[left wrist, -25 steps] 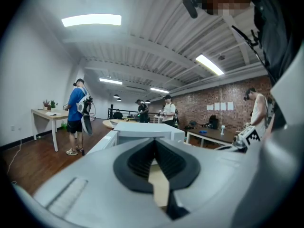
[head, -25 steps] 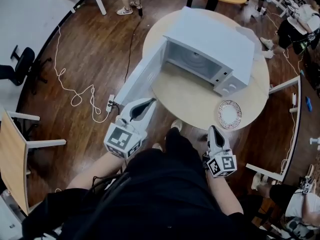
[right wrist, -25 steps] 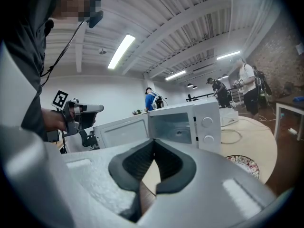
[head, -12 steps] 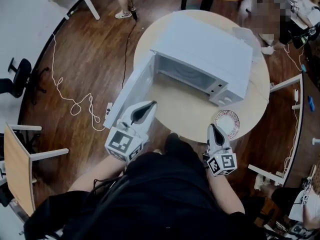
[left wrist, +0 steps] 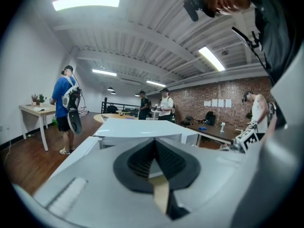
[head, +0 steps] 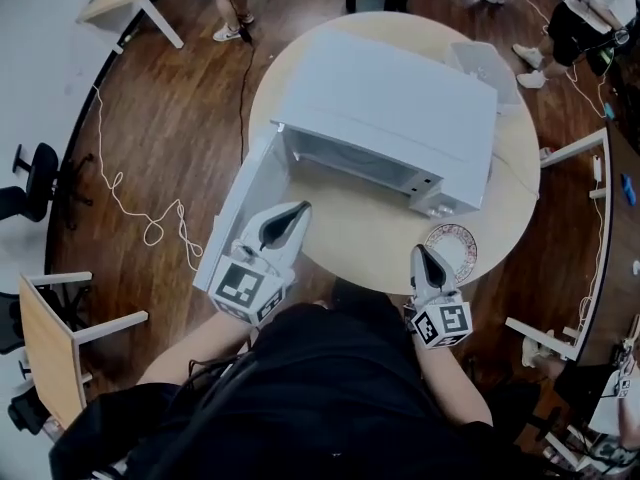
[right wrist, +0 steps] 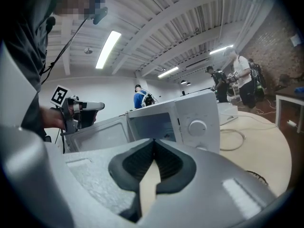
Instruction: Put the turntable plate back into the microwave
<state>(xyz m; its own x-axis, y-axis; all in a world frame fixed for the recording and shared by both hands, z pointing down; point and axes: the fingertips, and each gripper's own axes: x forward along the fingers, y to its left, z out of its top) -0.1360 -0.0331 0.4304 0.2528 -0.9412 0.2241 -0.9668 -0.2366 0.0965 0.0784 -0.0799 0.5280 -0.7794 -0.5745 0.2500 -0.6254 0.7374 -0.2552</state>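
The white microwave stands on the round wooden table with its door swung open to the left. The turntable plate, pale with a patterned rim, lies on the table by the front right edge, below the microwave's control panel. My left gripper is shut and empty, hanging over the table edge beside the open door. A little left of the plate, my right gripper is also shut and empty. In the right gripper view the microwave's cavity and knob lie ahead.
A clear plastic box sits behind the microwave. A cable lies on the table right of the microwave. A white cord trails over the wooden floor at left. Chairs stand at left and people at the room's far side.
The table and microwave have drawn nearer and lower in the head view. Both grippers now reach the table's front edge, the right one closer to the plate. Both stay shut.
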